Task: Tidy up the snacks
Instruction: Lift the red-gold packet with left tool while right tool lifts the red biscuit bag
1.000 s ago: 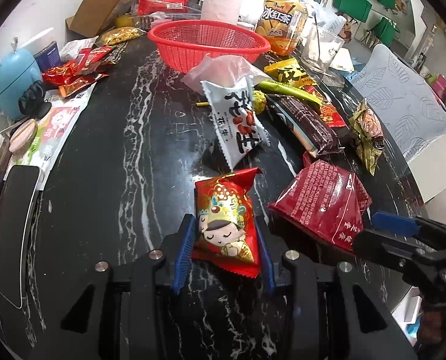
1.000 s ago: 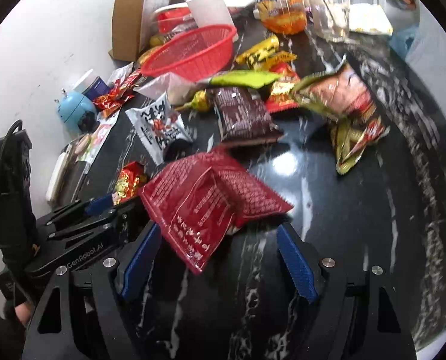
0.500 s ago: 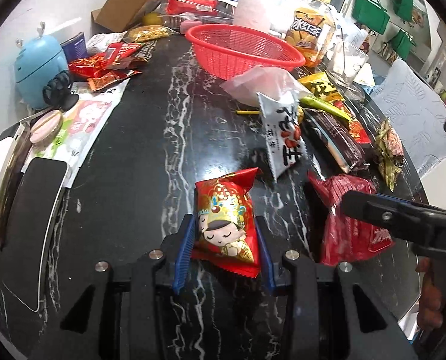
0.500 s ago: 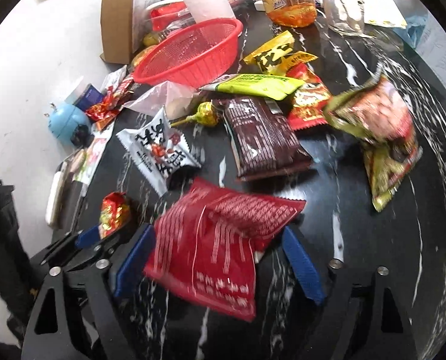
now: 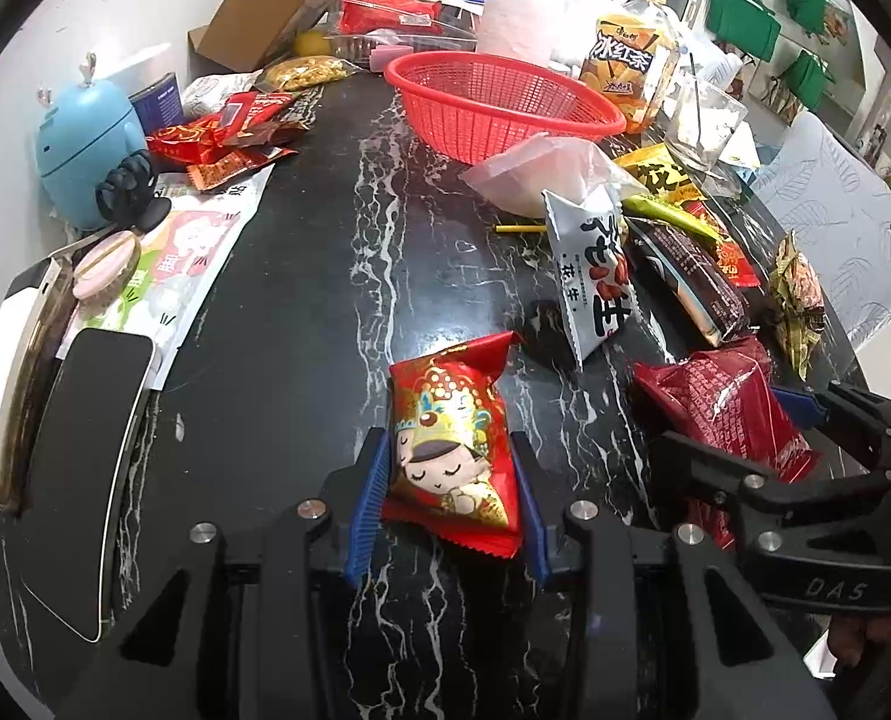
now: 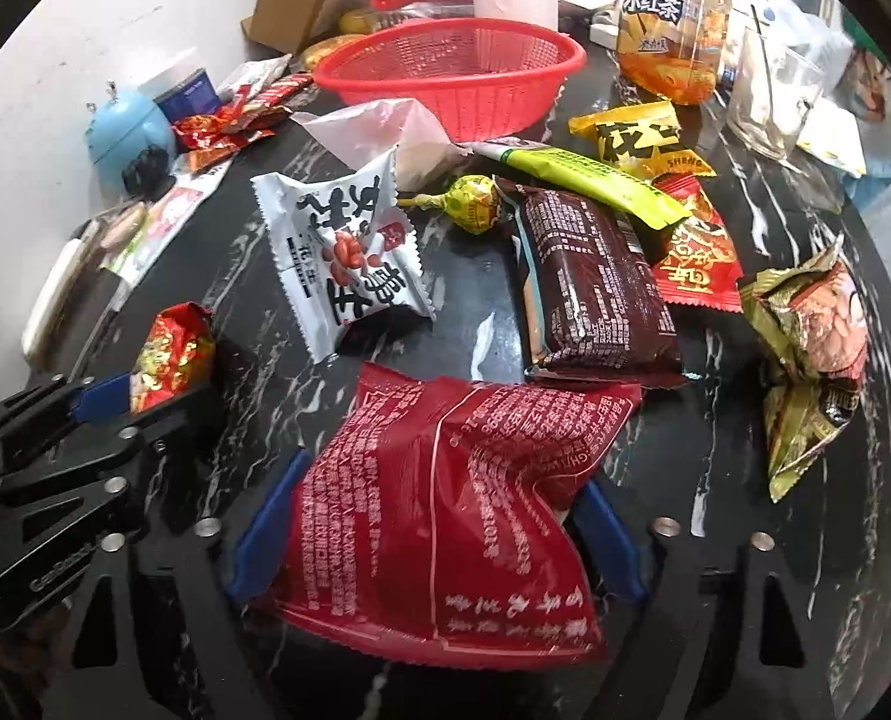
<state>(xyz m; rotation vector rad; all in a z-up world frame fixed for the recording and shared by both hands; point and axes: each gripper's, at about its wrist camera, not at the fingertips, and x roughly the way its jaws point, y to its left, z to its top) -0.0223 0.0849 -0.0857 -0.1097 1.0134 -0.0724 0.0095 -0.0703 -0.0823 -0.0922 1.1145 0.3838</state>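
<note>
1. Black marble with white veins forms the table (image 5: 301, 312), which is crowded with snack packets and stands against a white wall.
2. At the far end sits a red mesh basket (image 5: 499, 102), with a bottle of iced tea (image 5: 631, 69) just beside it and a cardboard box (image 6: 289, 12) behind.
3. The left gripper (image 5: 448, 480) has its blue pads pressed on both sides of a small red packet with a cartoon face (image 5: 448, 444), jaws narrow and clamped on it, near the table's close edge.
4. The right gripper (image 6: 433, 528) has just been closing its jaws, which stand wide, one blue pad on each side of a large dark red bag (image 6: 451, 510); the bag crumples between them and looks squeezed.
5. Both grippers sit side by side, the right one's bag just beside the left one's packet.
6. Between them and the basket lie a white peanut packet (image 6: 343, 258), a brown wrapped bar (image 6: 589, 294), a yellow-green lollipop (image 6: 475, 204) and a clear plastic bag (image 5: 541, 174).
7. On the right lies a crumpled green-gold packet (image 6: 805, 348), apart from the rest.
8. Along the left edge are a phone (image 5: 91, 468) and a blue round gadget (image 5: 85, 144).
</note>
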